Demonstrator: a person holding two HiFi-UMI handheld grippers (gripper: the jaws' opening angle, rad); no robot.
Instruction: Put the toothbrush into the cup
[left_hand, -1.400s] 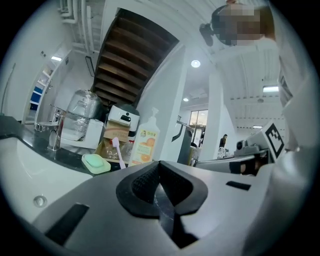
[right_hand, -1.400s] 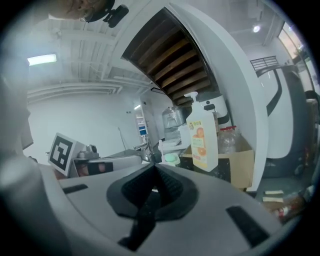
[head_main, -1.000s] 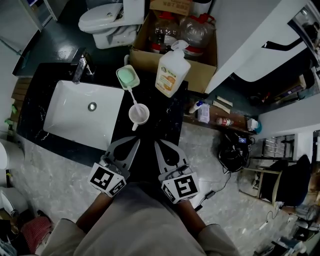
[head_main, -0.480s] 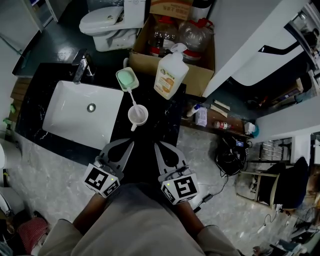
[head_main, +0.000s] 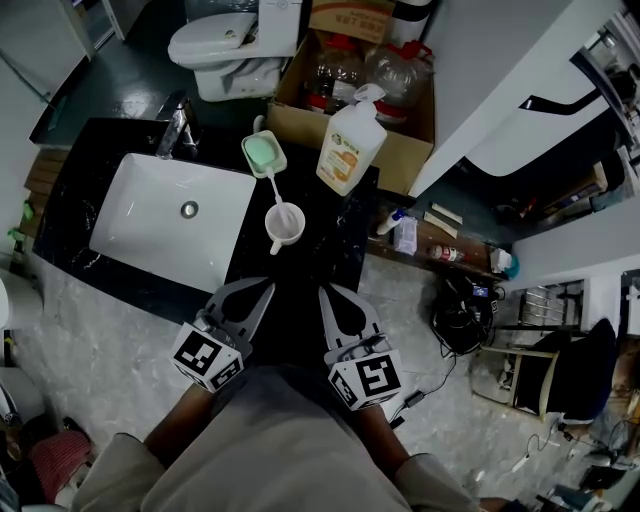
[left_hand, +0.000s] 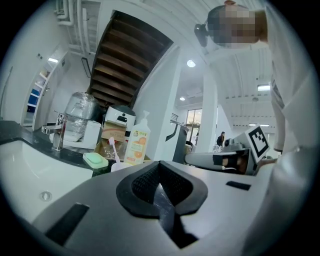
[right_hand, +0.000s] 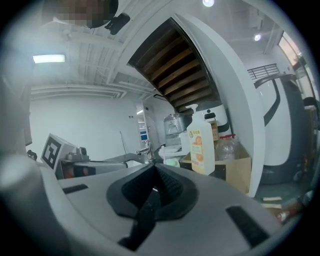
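A white cup (head_main: 284, 226) stands on the black counter (head_main: 330, 240), right of the sink. A pale toothbrush (head_main: 272, 188) stands in the cup, leaning toward the far left over the green soap dish (head_main: 263, 152). In the left gripper view the toothbrush (left_hand: 112, 148) rises beyond the jaws. My left gripper (head_main: 268, 288) and right gripper (head_main: 325, 292) rest side by side at the counter's near edge, short of the cup. Both are shut with nothing between the jaws.
A white sink (head_main: 170, 220) with a faucet (head_main: 180, 125) fills the counter's left. An orange-labelled pump bottle (head_main: 350, 148) stands at the back right. Behind are a cardboard box (head_main: 345, 60) of jugs and a toilet (head_main: 225, 45). Clutter lies on the floor (head_main: 440, 245) to the right.
Only the head view has shifted slightly. Both grippers stay at the counter's near edge, and the toothbrush stays in the cup.
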